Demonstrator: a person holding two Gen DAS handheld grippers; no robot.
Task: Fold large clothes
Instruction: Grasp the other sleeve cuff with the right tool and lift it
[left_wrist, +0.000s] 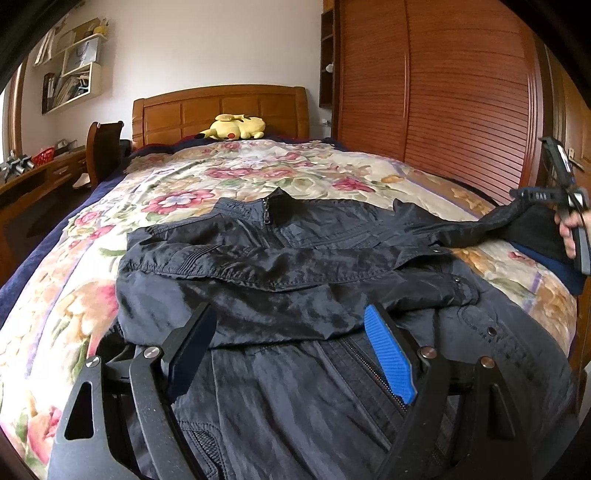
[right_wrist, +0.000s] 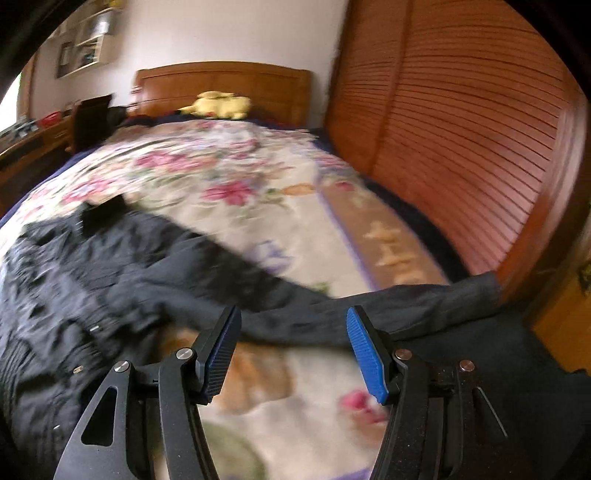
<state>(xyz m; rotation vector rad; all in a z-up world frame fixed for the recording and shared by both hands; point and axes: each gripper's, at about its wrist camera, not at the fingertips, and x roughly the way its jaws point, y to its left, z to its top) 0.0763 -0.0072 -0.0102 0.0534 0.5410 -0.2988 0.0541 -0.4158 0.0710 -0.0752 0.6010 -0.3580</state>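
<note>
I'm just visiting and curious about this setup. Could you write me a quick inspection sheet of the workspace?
Surface: bed with floral bedspread.
Job's things: dark jacket lying front up, zipped, one sleeve folded across the chest; other sleeve stretched out sideways.
Clutter: yellow plush toy by the headboard.
Grippers: left gripper open over the jacket; right gripper open at the stretched sleeve, contact unclear.
Cables: nothing seen.
Surroundings: wooden headboard, slatted wardrobe doors, desk, wall shelves.
</note>
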